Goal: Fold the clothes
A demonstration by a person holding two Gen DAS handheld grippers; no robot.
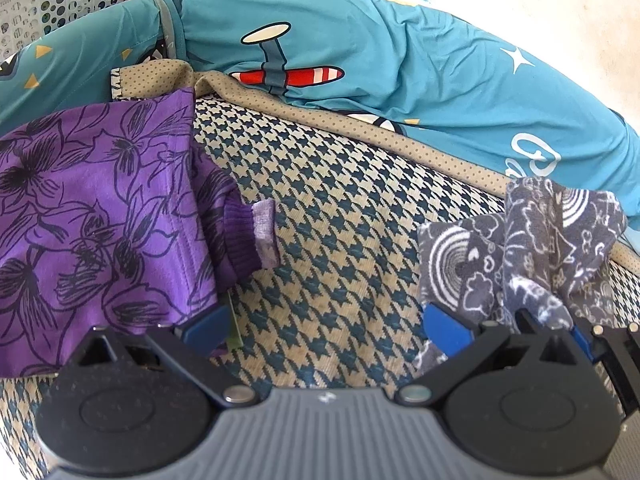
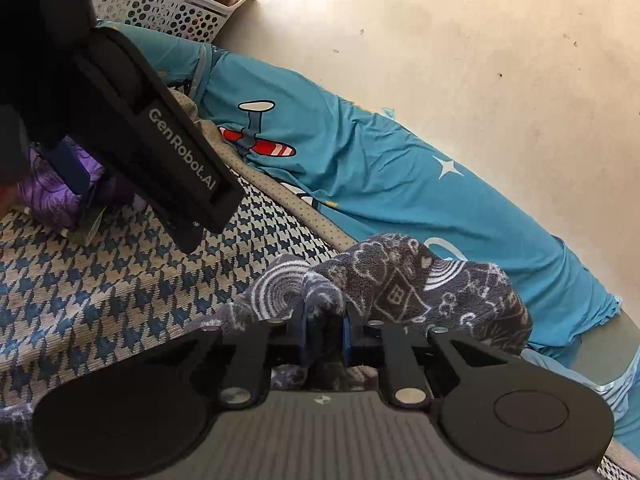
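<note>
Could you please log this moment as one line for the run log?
task: fold clothes | left gripper: open, empty | right gripper: shut on grey patterned cloth | purple garment: on houndstooth mat

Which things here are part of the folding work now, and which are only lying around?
In the job:
- right gripper, shut on the grey white-patterned fleece cloth
- left gripper, open, empty

Lying about:
- purple floral garment
- teal aeroplane-print garment
- houndstooth mat
- white perforated plastic basket

Grey patterned cloth (image 2: pixel 400 280) between clamped fingers (image 2: pixel 347 336)
</note>
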